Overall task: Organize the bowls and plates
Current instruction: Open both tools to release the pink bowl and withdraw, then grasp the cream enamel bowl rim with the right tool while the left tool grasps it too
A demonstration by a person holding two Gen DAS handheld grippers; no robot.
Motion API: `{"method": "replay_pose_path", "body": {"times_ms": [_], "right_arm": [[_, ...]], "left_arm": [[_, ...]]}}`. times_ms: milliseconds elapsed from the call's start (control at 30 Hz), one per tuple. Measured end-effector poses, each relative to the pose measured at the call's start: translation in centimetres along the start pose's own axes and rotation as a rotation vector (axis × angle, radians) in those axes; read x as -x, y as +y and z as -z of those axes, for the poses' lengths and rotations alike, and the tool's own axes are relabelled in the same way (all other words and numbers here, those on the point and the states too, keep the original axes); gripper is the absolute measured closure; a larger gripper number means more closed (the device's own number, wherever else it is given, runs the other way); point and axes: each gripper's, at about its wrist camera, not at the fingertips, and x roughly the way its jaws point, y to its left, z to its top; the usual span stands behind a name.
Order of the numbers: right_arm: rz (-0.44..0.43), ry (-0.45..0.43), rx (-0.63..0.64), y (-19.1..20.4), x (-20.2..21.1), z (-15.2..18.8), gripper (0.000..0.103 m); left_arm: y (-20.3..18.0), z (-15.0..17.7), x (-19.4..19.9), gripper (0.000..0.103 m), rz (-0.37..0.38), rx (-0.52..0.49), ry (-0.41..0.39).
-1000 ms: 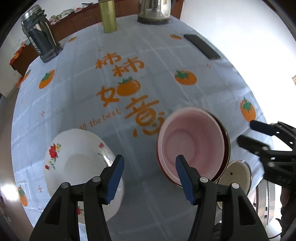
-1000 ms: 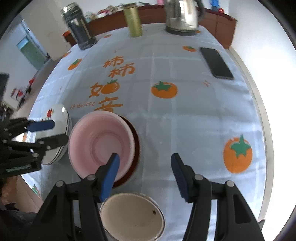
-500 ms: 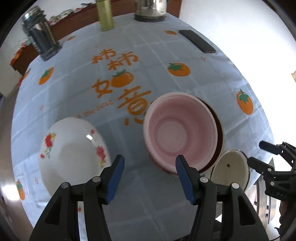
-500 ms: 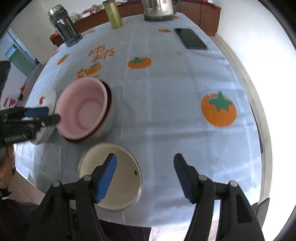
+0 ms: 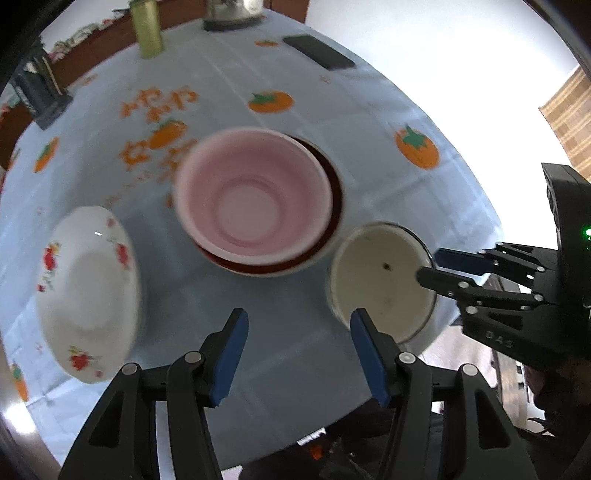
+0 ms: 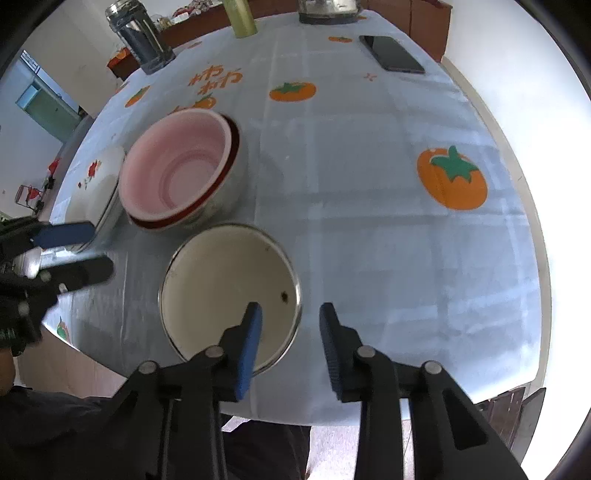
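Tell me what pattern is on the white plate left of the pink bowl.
Red flowers with green leaves around the white plate; clearest in the left wrist view.

A pale blue tablecloth [image 6: 369, 192] printed with orange persimmons and orange lettering covers the round tabletop. At its far edge, near twelve o'clock, stand a green-gold canister [image 6: 240, 18] and a steel kettle [image 6: 327, 9]. A glass jar [image 6: 138, 37] stands at eleven o'clock, a black phone [image 6: 391, 53] lies at one o'clock.
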Motion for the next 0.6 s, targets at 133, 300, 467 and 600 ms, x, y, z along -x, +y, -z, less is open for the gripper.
{"method": "replay_pose_path", "body": {"times_ms": [133, 300, 467, 600], "right_arm": [[0.002, 0.006, -0.002, -0.1, -0.4, 0.4, 0.079], [0.002, 0.006, 0.008, -0.1, -0.5, 0.4, 0.085], [-0.002, 0.009, 0.021, 0.0, -0.7, 0.6, 0.090], [-0.002, 0.013, 0.028, 0.2, -1.0, 0.6, 0.092]], "left_arm": [[-1.0, -0.1, -1.4, 0.054, 0.034, -0.005, 0.030], [-1.5, -0.1, -3.0, 0.065, 0.038, 0.004, 0.073], [-2.0, -0.1, -4.0, 0.076, 0.024, 0.003, 0.084], [-2.4, -0.2, -5.1, 0.086, 0.011, -0.002, 0.093]]}}
